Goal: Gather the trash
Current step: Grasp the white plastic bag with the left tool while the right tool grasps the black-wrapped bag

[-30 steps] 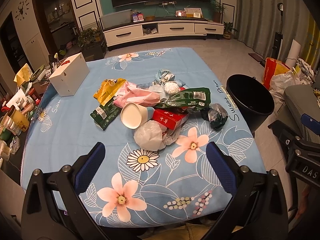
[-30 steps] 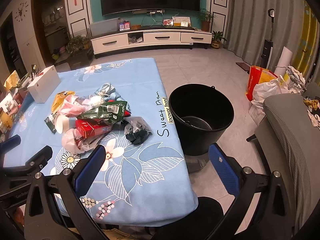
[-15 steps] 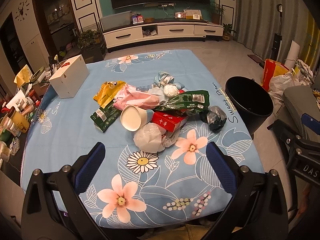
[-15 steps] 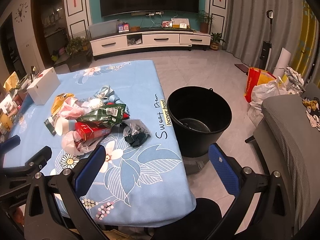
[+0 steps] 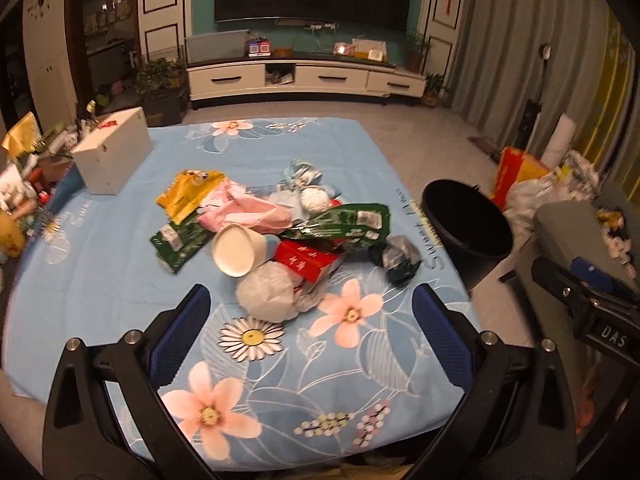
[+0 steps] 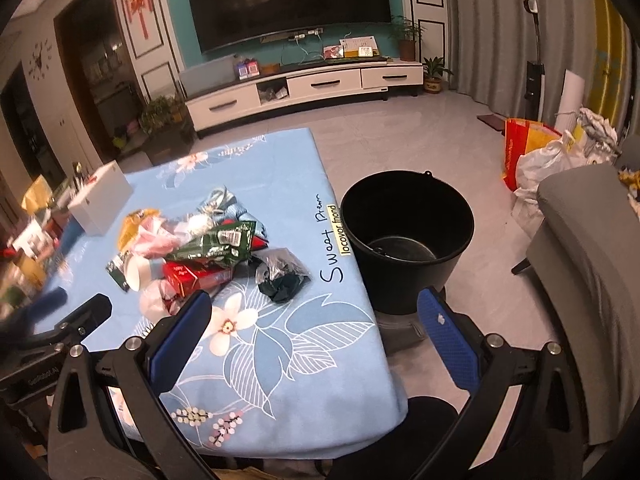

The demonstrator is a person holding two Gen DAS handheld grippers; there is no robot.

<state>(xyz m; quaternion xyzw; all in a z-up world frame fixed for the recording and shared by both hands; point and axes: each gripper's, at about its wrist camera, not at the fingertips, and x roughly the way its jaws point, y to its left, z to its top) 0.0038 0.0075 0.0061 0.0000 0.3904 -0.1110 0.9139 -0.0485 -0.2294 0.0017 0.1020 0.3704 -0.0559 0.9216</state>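
Both the left gripper [image 5: 308, 312] and right gripper [image 6: 316, 316] gape wide, empty. The paper cup [image 5: 240, 248] lies sideways, mouth toward the camera, beside the red carton [image 5: 308, 260]; the black bucket [image 6: 404, 240] stands upright.

Left wrist view looks down the table [image 5: 120, 264] from its near edge. Right wrist view sits further right, sharing the trash pile [image 6: 208, 248] and bucket [image 6: 404, 236].

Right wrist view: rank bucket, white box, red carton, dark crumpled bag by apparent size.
1. bucket, largest by far
2. white box
3. red carton and dark crumpled bag: look alike, carton partly buried, so unranked.
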